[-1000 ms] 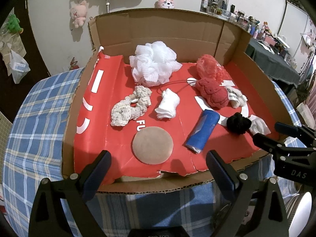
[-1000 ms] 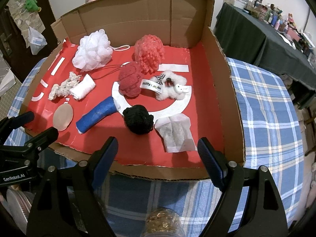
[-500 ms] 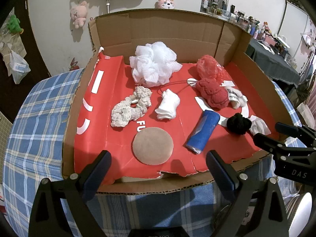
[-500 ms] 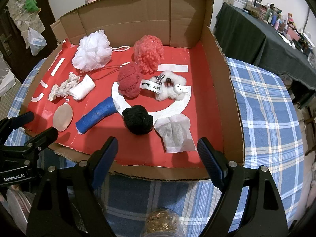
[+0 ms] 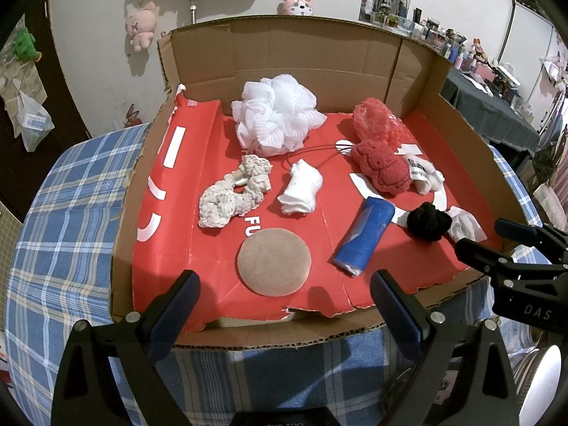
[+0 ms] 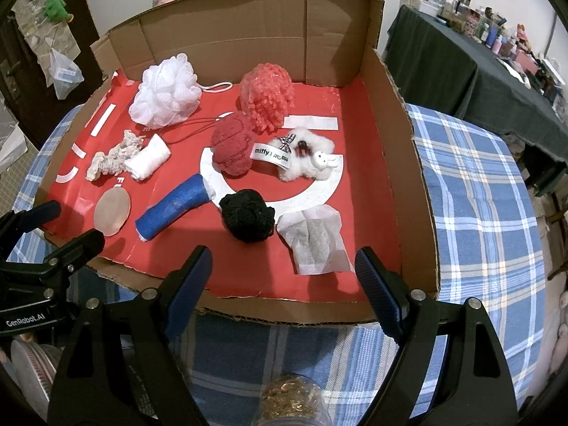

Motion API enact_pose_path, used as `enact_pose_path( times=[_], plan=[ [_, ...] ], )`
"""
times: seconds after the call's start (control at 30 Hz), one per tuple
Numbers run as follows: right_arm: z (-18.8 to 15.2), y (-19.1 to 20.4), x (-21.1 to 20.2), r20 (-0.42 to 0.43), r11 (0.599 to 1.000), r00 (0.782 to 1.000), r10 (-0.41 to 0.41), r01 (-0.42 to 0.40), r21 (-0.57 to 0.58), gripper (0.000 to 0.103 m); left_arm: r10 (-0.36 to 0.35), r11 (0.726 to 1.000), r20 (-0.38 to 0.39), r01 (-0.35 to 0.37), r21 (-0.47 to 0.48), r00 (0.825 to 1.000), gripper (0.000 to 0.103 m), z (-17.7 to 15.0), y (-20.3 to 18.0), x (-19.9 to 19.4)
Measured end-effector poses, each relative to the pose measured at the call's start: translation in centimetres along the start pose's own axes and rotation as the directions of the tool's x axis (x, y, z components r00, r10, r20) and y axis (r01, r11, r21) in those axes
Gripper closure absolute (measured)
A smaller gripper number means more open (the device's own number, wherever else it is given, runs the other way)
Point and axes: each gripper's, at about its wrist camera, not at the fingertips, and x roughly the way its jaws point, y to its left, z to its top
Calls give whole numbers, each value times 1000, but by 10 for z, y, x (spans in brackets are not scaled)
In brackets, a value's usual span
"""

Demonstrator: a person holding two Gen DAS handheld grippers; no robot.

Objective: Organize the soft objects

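Observation:
Several soft things lie in an open cardboard box (image 5: 305,332) with a red floor. They include a white mesh puff (image 5: 277,117), a cream crochet piece (image 5: 232,197), a white cloth (image 5: 300,191), a tan round pad (image 5: 274,262), a blue roll (image 5: 365,238), a black pompom (image 6: 248,214), two red sponges (image 6: 232,143), a white Miffy plush (image 6: 305,158) and a white sachet (image 6: 314,243). My left gripper (image 5: 284,312) is open and empty at the box's front edge, near the pad. My right gripper (image 6: 284,277) is open and empty at the front edge, near the pompom.
The box stands on a table with a blue plaid cloth (image 6: 479,213). A jar with a gold lid (image 6: 291,404) sits under my right gripper. A dark-covered table with small items (image 6: 461,56) is at the back right. Plush toys hang on the wall (image 5: 142,25).

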Motion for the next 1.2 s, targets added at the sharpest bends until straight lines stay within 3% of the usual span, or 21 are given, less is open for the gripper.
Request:
enact_pose_path(
  times=[1.2],
  plan=[
    [0,-1,1,0,1000,1000,6,-6,7,21,0,1000,14,0,2,1000,5,-2,-1,0]
  ],
)
